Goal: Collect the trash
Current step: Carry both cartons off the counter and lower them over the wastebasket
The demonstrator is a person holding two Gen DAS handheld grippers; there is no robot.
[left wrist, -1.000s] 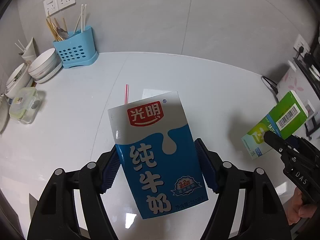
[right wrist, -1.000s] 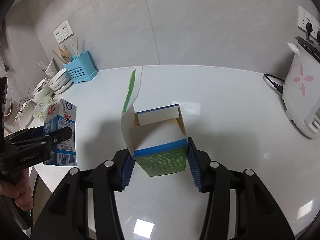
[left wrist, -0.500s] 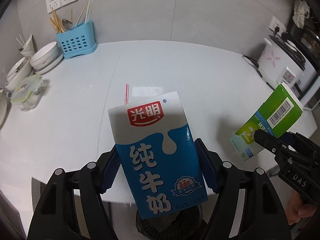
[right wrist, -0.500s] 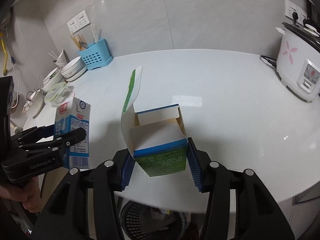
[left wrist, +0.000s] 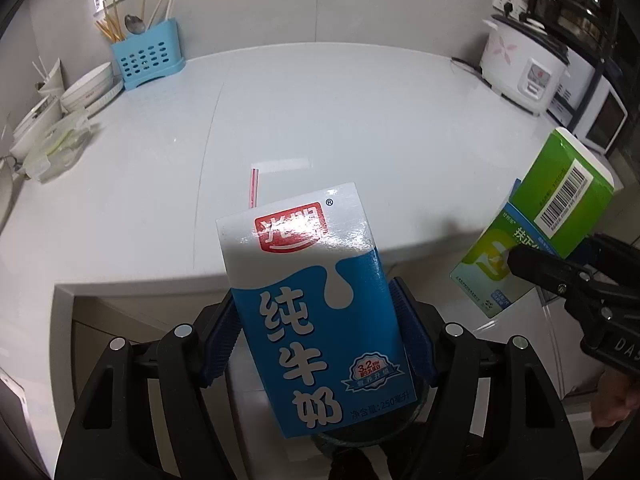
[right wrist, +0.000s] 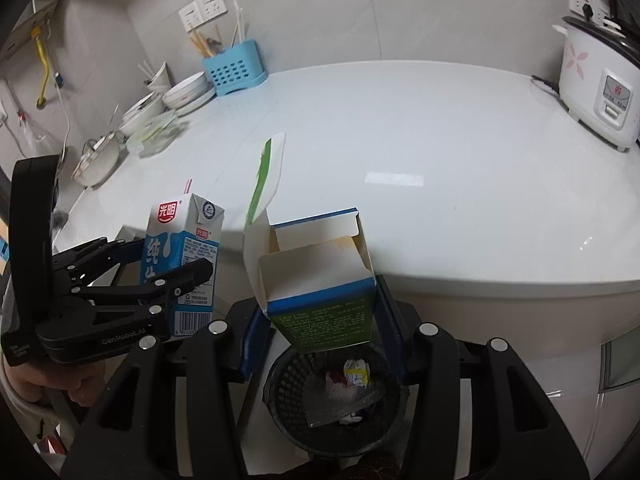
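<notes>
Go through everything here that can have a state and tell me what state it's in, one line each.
Left hand-held gripper: shut on the blue-and-white milk carton.
Milk carton: upright, straw in.
Right hand-held gripper: shut on the green-and-white cardboard box.
Cardboard box: top flap open, above the bin.
Black mesh waste bin: partly filled.
White rice cooker: lid closed.

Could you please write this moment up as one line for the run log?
left gripper: shut on milk carton | right gripper: shut on green box | both over black trash basket | nothing dropped yet
</notes>
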